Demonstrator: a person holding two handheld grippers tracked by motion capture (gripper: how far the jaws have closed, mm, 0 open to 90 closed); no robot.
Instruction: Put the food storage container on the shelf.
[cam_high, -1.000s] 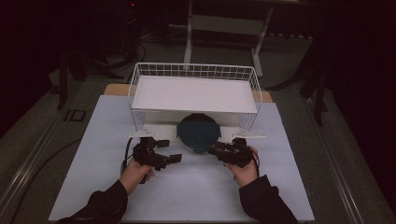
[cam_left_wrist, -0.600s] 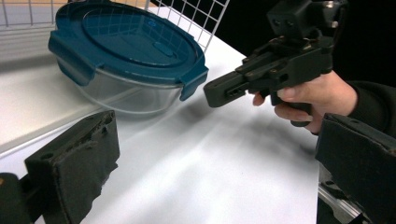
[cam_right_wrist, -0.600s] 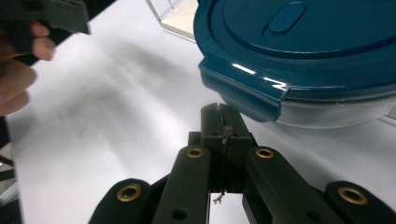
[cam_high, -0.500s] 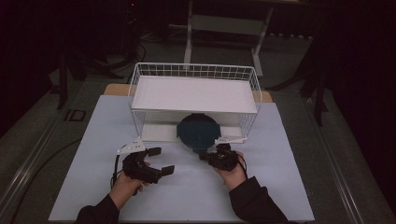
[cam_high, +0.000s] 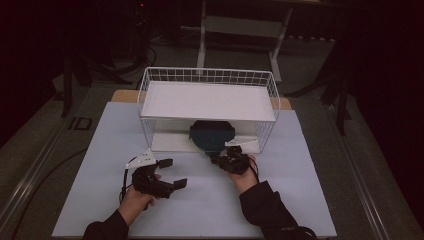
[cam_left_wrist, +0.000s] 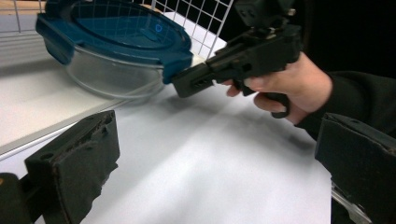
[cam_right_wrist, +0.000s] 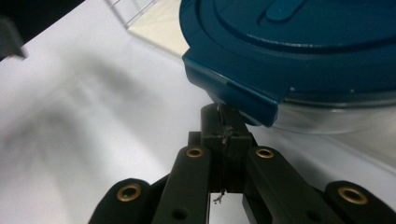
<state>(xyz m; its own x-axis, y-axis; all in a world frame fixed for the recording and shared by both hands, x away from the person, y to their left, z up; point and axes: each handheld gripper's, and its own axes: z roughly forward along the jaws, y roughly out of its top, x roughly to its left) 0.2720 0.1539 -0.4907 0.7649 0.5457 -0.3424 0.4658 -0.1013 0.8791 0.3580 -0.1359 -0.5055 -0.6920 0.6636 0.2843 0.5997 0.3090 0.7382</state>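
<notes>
A round glass container with a dark blue clip-on lid sits on the white base under the shelf of a white wire rack, its front poking out. My right gripper is shut, its tips touching the underside of the lid's front latch flap; from the left gripper view it points at that flap. My left gripper hovers open over the white table, left of and nearer than the container, nothing between its jaws.
The wire rack's side walls and top shelf enclose the container on three sides and above. Bare white tabletop lies in front of the rack, between and around both hands. Beyond the table, dark floor and table legs stand at the back.
The left gripper has drawn back toward the person and to the left, jaws spread wider. The right gripper has shifted left to the lid's front flap. The container has stayed put.
</notes>
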